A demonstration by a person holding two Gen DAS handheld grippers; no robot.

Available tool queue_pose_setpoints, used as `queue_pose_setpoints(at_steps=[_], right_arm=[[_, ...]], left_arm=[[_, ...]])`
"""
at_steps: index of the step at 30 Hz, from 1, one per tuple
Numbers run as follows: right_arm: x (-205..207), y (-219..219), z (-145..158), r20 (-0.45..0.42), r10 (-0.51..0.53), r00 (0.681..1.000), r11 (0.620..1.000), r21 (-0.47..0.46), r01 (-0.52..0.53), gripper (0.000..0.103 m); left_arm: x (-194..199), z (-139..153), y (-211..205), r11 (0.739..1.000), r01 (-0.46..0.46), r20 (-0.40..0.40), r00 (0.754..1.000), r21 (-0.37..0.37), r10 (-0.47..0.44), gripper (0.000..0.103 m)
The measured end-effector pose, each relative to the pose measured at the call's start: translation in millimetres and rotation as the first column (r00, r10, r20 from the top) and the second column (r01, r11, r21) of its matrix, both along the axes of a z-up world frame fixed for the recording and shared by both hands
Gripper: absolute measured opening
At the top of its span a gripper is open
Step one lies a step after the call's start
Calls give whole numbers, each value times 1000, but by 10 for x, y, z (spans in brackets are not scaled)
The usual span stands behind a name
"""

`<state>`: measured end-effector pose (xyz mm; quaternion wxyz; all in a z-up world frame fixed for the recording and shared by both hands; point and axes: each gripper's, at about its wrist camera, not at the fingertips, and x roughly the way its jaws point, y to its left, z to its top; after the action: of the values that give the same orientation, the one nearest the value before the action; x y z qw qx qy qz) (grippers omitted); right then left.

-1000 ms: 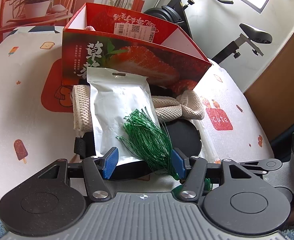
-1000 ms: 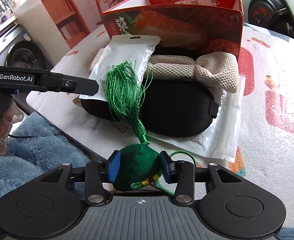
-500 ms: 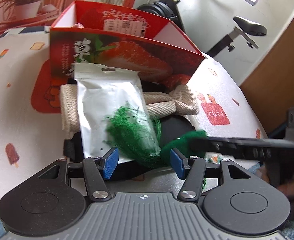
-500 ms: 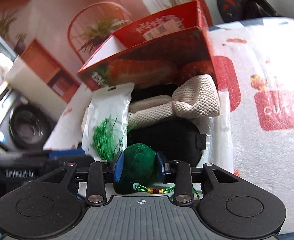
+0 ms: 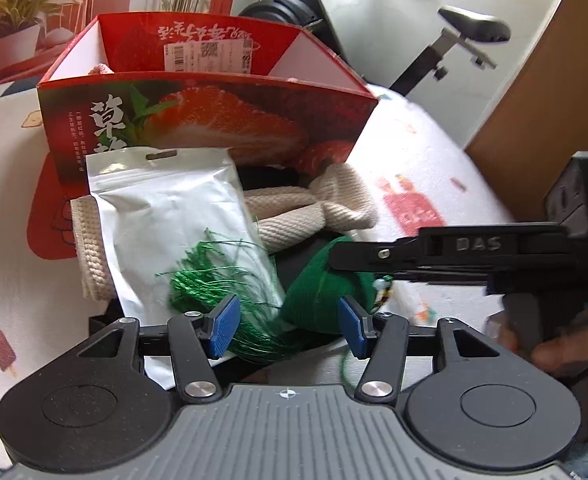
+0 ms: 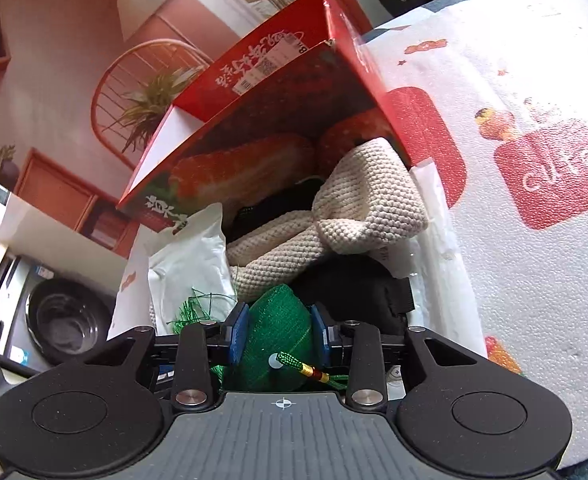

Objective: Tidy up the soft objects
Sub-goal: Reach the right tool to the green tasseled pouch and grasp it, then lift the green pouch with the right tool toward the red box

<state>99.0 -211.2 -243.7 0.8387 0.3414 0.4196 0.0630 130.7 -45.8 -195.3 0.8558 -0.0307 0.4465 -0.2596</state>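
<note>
My right gripper (image 6: 280, 338) is shut on a green fabric sachet (image 6: 278, 344) with a green tassel (image 6: 194, 312); it holds it low over the pile. In the left wrist view the sachet (image 5: 326, 292) and its tassel (image 5: 222, 280) hang in front of my open, empty left gripper (image 5: 288, 326), with the right gripper (image 5: 446, 252) reaching in from the right. Below lie a white pouch (image 5: 174, 216), a cream knitted piece (image 5: 318, 208) and a black eye mask (image 6: 358, 292). A red strawberry box (image 5: 198, 116) stands open behind them.
The pile sits on a white table cover with cartoon prints (image 5: 414, 152). An exercise bike (image 5: 446, 40) stands behind the table on the right, a potted plant (image 5: 10, 32) at the far left. A washing machine (image 6: 62, 320) shows at the left in the right wrist view.
My right gripper has lifted the green sachet, tilted, and carried it left in front of my left gripper. The tassel has dragged off the pouch toward me. My left gripper stays open.
</note>
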Motion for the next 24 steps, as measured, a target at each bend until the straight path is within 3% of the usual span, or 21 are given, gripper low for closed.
queue_pose_setpoints(at_steps=[3,8,9,10,13,20,24], right_arm=[[-4,19,7,-1,-7,1000,1000,-11,7,31],[-16,69,42,2,-6,1000,1000,-22,6,31],[-21,79,48,3,-5,1000,1000,-26,5,31],[-26,78,53,3,-1,1000,1000,-30,2,31],[-43,81,57,2,7,1000,999,-44,-7,32],[-90,73,56,21,25,999,999,-32,-24,32],[-106,72,54,21,33,999,999,-33,-32,32]], left_arm=[[-62,55,-45,999,31,26,999,-7,-31,56],[-75,-47,-308,989,121,19,992,88,-123,56],[-63,-91,-327,987,124,12,992,104,-126,49],[-40,-131,-333,986,122,-3,992,110,-122,41],[18,-202,-236,994,98,-48,994,51,-95,33],[50,-254,-50,999,-10,-61,998,42,13,29],[63,-265,-20,999,-28,-68,997,20,29,29]])
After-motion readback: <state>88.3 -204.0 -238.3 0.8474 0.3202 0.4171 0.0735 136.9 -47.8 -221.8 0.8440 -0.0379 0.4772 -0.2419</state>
